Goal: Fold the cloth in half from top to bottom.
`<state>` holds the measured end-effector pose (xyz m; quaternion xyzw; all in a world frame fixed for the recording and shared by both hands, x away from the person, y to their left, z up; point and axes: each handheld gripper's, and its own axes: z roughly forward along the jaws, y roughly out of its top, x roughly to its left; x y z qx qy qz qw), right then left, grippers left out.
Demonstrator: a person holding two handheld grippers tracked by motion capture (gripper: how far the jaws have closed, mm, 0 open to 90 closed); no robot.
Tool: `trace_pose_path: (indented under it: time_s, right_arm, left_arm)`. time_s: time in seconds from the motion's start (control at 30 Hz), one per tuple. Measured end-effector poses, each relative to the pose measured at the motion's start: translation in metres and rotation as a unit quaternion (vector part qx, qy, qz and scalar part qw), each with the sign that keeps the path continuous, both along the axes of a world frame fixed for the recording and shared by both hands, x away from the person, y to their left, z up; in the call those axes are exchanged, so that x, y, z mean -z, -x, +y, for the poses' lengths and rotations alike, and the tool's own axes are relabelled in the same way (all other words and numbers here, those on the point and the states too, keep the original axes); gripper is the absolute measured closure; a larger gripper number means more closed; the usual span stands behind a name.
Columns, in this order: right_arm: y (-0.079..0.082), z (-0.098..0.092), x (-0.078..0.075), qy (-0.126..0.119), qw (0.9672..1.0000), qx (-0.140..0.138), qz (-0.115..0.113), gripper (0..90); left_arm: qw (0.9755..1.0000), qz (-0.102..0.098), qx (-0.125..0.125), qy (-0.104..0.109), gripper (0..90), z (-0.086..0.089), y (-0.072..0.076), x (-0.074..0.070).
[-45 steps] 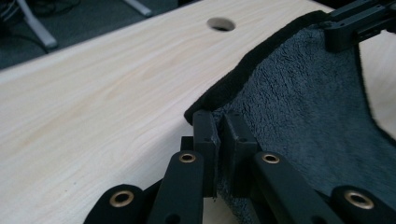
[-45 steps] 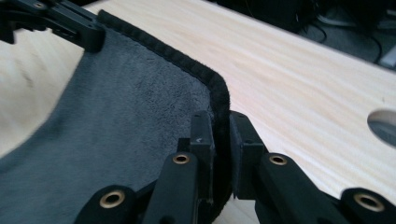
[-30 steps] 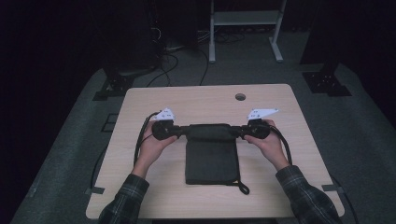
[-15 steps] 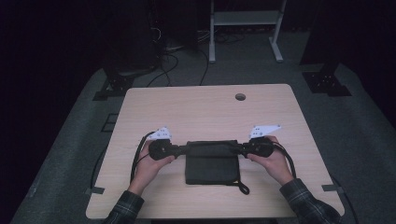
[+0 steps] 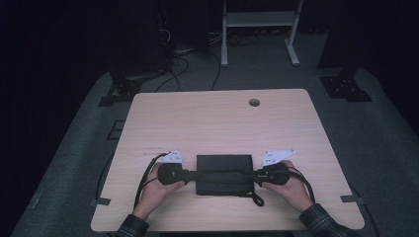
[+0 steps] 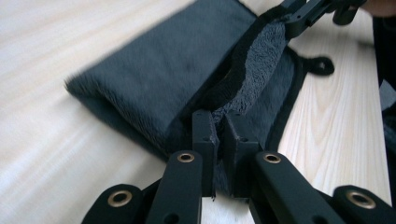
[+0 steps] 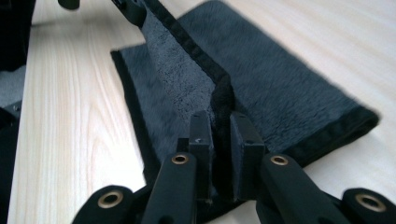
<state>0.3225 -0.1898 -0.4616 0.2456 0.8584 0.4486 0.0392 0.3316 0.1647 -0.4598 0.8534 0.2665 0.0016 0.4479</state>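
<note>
A dark grey plush towel (image 5: 223, 168) lies folded on the wooden table (image 5: 217, 123), near its front edge. My left gripper (image 5: 193, 174) is shut on the towel's hemmed edge at its left side, and in the left gripper view that gripper (image 6: 219, 133) pinches the hem (image 6: 236, 70). My right gripper (image 5: 253, 175) is shut on the same edge at the right side, which the right gripper view shows clamped in that gripper (image 7: 220, 126). The held edge is stretched between both grippers, lifted over the lower layer (image 7: 289, 79). A hanging loop (image 5: 257, 200) sticks out at the front right.
A round cable hole (image 5: 254, 102) is in the table's far right part. Beyond the table are a white stand (image 5: 257, 29) and cables (image 5: 183, 54) on the grey floor. Bare tabletop stretches behind the towel.
Both grippers have pulled the towel's far edge toward the person, folding it over. The towel now looks about half as deep, and the hands sit nearer the front edge.
</note>
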Motion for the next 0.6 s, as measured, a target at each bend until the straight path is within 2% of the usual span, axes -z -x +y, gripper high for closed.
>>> trace_pose_path:
  time_s: [0.07, 0.13, 0.23, 0.33, 0.43, 0.6]
  right_arm:
    - [0.002, 0.001, 0.004, 0.006, 1.0000, -0.001, 0.007, 78.2]
    - [0.003, 0.000, 0.006, 0.006, 0.9999, -0.003, 0.011, 75.0]
    - [0.002, -0.003, 0.003, -0.009, 0.9999, -0.002, 0.010, 69.7]
    - [0.003, -0.008, -0.005, -0.035, 0.9994, 0.000, 0.007, 69.2]
    - [0.002, -0.011, -0.013, -0.053, 0.9986, 0.005, -0.002, 70.8]
    - [-0.008, -0.006, -0.011, -0.044, 0.9989, 0.015, -0.005, 78.3]
  left_arm:
    - [1.0000, 0.005, 0.002, -0.006, 81.9, 0.000, 0.001, 0.003]
    - [1.0000, 0.007, 0.003, -0.003, 77.8, 0.001, 0.002, 0.003]
    - [1.0000, -0.001, 0.004, 0.007, 73.2, 0.003, 0.004, -0.004]
    - [0.9996, -0.012, 0.002, 0.025, 71.4, 0.007, 0.004, -0.014]
    - [0.9989, -0.021, -0.004, 0.040, 71.0, 0.009, 0.002, -0.021]
    - [0.9986, -0.024, -0.021, 0.042, 75.2, 0.004, -0.009, -0.020]
